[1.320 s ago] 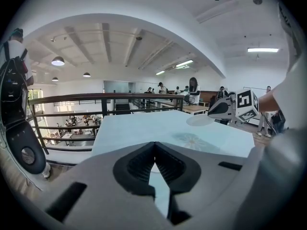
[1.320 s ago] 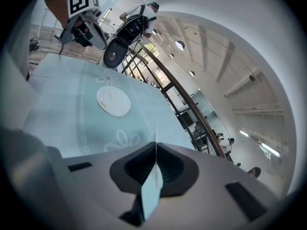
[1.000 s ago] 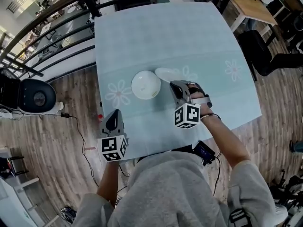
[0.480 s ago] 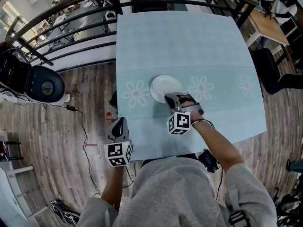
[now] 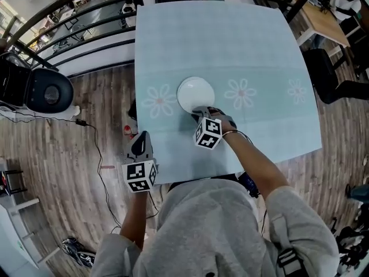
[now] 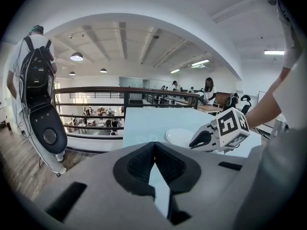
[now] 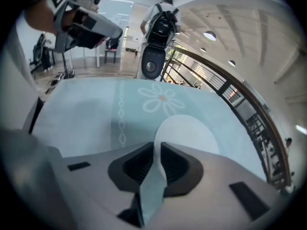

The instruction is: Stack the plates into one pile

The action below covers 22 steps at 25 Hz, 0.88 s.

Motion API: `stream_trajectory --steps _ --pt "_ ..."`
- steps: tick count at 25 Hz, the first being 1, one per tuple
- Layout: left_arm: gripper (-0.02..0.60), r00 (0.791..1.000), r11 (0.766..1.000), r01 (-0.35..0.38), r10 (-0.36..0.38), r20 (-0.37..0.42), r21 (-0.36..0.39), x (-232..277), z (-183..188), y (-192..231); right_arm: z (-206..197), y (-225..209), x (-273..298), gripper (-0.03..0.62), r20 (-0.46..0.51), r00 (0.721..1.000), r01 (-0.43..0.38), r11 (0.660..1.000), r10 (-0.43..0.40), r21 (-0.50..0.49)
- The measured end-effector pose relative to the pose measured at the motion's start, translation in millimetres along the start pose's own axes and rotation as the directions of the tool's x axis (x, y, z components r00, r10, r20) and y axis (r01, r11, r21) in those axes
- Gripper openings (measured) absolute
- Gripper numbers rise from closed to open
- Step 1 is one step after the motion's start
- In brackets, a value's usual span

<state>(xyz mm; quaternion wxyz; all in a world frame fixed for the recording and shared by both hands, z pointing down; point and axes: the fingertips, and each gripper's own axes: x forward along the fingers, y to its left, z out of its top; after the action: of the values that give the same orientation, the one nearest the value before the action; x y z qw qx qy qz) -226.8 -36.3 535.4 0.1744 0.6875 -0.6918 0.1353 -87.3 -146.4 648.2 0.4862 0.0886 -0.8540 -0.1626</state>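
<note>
- The left claw (image 5: 141,138) is hovering at the near-left edge of the surface (image 5: 230,39). Its jaws are pressing together with nothing between them.
- The white plate (image 5: 194,90) is lying on the pale blue surface, toward its near middle, between two printed flowers (image 5: 158,101). I cannot tell whether it is sitting on other plates.
- The right claw (image 5: 199,111) is tilting down at the plate's near edge, with its jaws clamping on the rim.
</note>
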Motion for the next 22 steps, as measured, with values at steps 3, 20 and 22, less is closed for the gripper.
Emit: stream_trajectory --steps 3,20,22 --pt "0.020 0.999 1.000 0.030 -0.029 -0.019 0.008 3.4 0.9 -7.6 6.7 -5.0 -11.8 0.051 0.054 0.997 -0.067 0.978 0.057 0.198" --pt "0.020 0.969 0.964 0.242 -0.245 0.014 0.108 39.5 40.8 -86.9 -67.5 -89.0 -261.7 0.034 0.269 0.764 0.180 0.594 -0.587 0.784" --pt "0.020 0.965 0.960 0.256 -0.260 0.023 0.113 38.3 47.4 -96.2 -87.0 -87.7 -294.0 0.034 0.227 0.699 0.166 0.463 -0.678 0.870"
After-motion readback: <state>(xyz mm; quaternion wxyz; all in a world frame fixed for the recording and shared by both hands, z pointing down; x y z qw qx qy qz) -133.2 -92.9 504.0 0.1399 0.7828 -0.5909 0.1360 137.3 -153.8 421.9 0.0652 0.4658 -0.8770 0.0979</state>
